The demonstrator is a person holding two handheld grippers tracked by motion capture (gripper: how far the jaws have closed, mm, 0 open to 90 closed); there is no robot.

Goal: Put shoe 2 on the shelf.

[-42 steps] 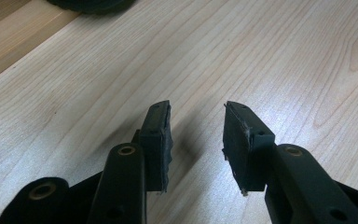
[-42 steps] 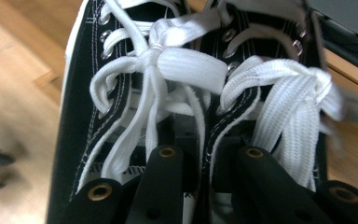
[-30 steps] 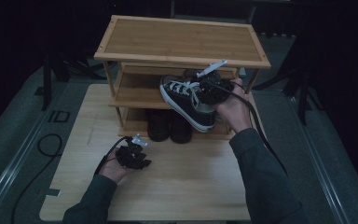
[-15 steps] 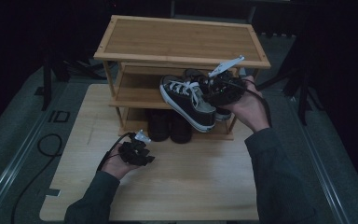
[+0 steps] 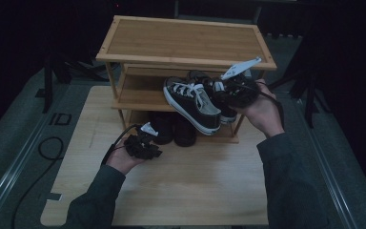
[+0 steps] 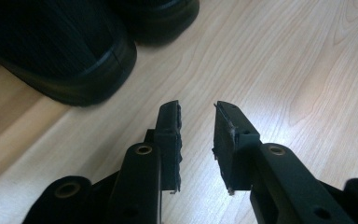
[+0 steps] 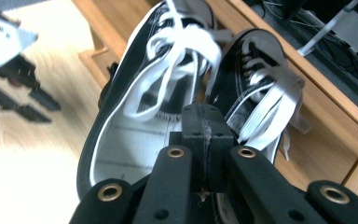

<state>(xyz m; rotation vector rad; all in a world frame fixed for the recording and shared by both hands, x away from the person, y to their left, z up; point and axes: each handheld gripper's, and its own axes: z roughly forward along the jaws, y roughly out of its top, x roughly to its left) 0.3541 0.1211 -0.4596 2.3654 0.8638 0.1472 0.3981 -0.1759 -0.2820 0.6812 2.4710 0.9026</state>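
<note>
A black sneaker with white laces and sole (image 5: 190,102) hangs tilted at the front of the wooden shoe rack's (image 5: 186,43) middle shelf. A second matching sneaker (image 5: 225,113) sits right beside it. My right gripper (image 5: 220,89) is shut on their adjoining collars; in the right gripper view the jaws (image 7: 205,116) pinch together between the near sneaker (image 7: 135,116) and the far one (image 7: 256,70). My left gripper (image 5: 145,143) rests low over the table, its jaws (image 6: 198,116) open a little with nothing between them.
A pair of dark shoes (image 5: 174,129) stands on the rack's bottom shelf, close ahead of the left gripper (image 6: 60,51). The rack stands on a light wooden board (image 5: 186,186). Dark stands and a cable (image 5: 47,148) lie on the grey floor around it.
My right hand has shifted slightly to the right with the sneakers, still at the middle shelf. The left gripper has edged a little toward the rack.
</note>
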